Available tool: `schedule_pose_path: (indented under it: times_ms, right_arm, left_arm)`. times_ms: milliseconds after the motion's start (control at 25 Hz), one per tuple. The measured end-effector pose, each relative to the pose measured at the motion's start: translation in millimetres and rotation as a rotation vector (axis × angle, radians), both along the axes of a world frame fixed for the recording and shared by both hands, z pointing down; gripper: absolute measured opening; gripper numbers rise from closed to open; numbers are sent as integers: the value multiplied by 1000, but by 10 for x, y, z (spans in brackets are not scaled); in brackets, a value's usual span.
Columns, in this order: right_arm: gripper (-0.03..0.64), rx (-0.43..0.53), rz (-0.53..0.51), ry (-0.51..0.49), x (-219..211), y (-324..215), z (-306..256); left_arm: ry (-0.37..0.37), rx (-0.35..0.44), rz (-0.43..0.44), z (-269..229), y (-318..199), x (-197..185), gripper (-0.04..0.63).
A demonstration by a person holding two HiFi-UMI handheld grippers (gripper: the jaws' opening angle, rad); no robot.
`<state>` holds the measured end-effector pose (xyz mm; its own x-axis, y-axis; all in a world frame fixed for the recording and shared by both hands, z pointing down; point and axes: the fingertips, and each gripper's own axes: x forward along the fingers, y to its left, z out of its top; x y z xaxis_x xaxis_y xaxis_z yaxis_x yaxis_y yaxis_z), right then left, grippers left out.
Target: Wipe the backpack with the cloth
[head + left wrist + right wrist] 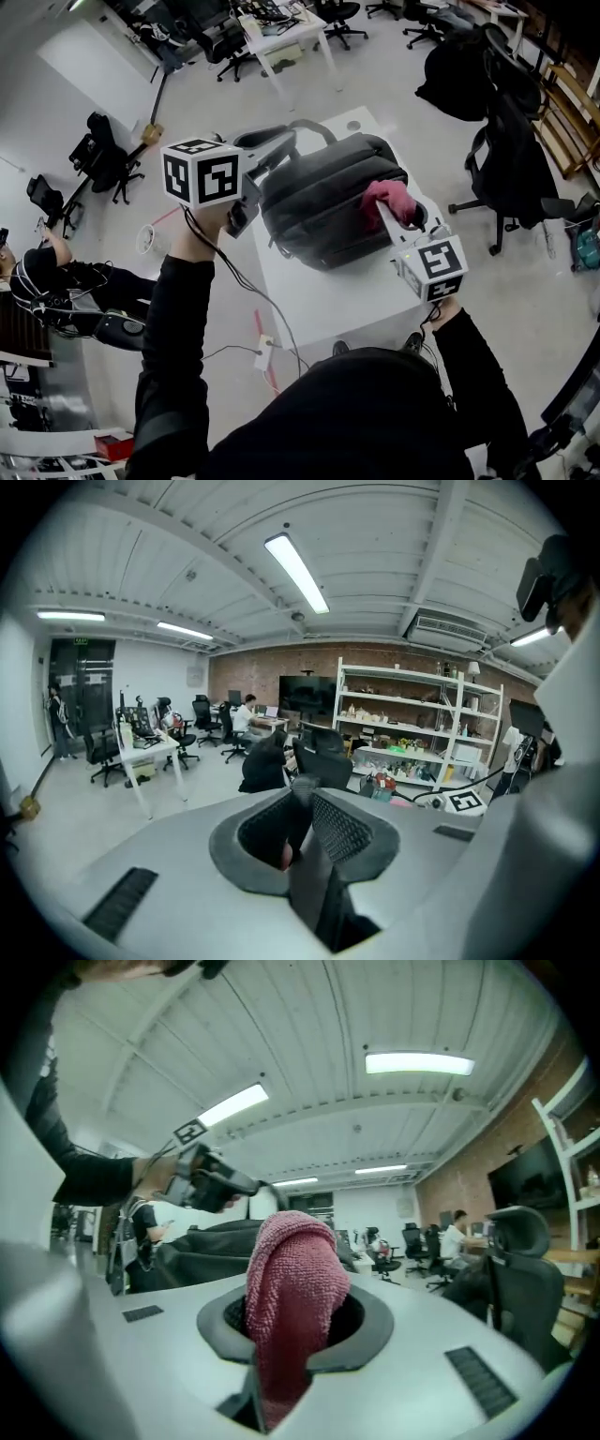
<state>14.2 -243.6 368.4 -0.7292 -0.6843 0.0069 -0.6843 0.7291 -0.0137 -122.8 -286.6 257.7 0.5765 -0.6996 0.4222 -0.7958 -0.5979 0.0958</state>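
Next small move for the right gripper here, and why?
Probably drag the right gripper leftward across the top of the backpack. It is shut on the pink cloth, which sits at the backpack's right end, and the left gripper looks shut on a dark strap, steadying it.

No words or numbers can be read. A small green sign [82, 641] over the far left doorway [82, 700] is too tiny.

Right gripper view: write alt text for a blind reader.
A pink cloth hangs clamped in the right tool, filling the centre. Behind it lies the dark backpack, with the left tool held above it.
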Motion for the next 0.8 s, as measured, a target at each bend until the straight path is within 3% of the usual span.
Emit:
schedule_pose_path:
  times_ms: [80,160,320,360,400,480,640,680,800]
  right_arm:
    - [97,-40,114,-25,350,-330,80]
    - [97,-74,170,-55,444,-500,129]
    - [95,-86,141,-73,259,-465,186]
    - [95,-91,134,-72,234,-442,215]
    - [95,-97,132,-72,226,-429,247]
    - [95,-114,137,-81,234,-424,295]
    - [95,-138,144,-98,192,-402,303]
    - [95,-141,145,-100,180,-402,306]
    - [95,-143,153,-94,183,-480,315]
  left_arm:
    - [40,-5,-8,0,-29,-14,81]
    - [18,22,-10,6,-55,1,81]
    - [-301,144,39,155,-23,-72,100]
    - [-324,116,67,254,27,-135,177]
    - [-315,65,88,377,71,-218,296]
    - [-245,-38,87,636,95,-424,342]
    - [28,-198,120,998,181,-494,339]
    - [57,-213,122,1050,194,-471,329]
    - [47,-244,72,1121,115,-432,191]
